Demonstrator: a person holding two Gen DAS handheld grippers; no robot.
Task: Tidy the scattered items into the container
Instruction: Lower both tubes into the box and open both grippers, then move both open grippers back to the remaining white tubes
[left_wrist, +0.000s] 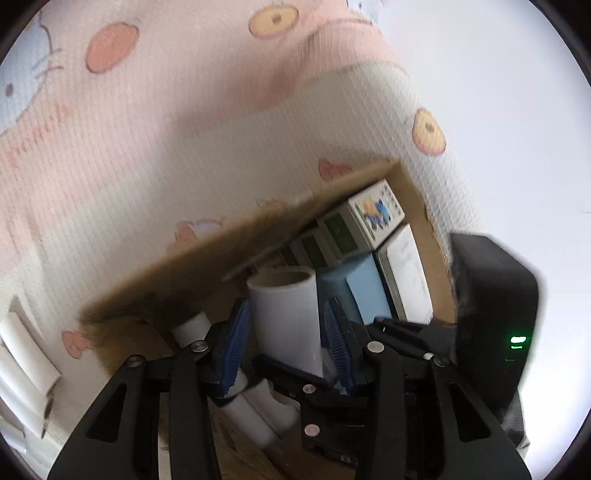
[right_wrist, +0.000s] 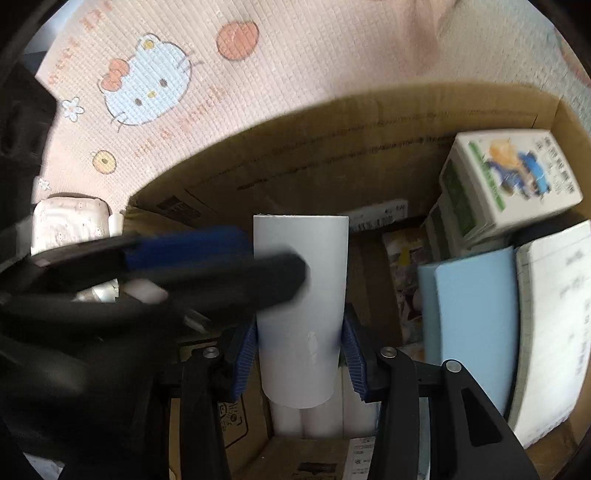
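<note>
A white paper roll (right_wrist: 301, 295) is clamped between the blue pads of my right gripper (right_wrist: 300, 343), held over the open cardboard box (right_wrist: 332, 155). In the left wrist view the same roll (left_wrist: 286, 317) sits between the blue pads of my left gripper (left_wrist: 286, 325); whether those pads press it is unclear. The left gripper's fingers (right_wrist: 207, 269) cross in front of the roll in the right wrist view. Inside the box are a green and white carton (right_wrist: 513, 177), a light blue box (right_wrist: 469, 332), a white box (right_wrist: 554, 325) and more white rolls (right_wrist: 306, 421).
The box stands on a pink cartoon-print mat (right_wrist: 155, 92). A pale tissue pack (right_wrist: 70, 221) lies left of the box. White rolls (left_wrist: 26, 365) lie on the mat at the left. The right gripper's black body (left_wrist: 495, 314) is close on the right.
</note>
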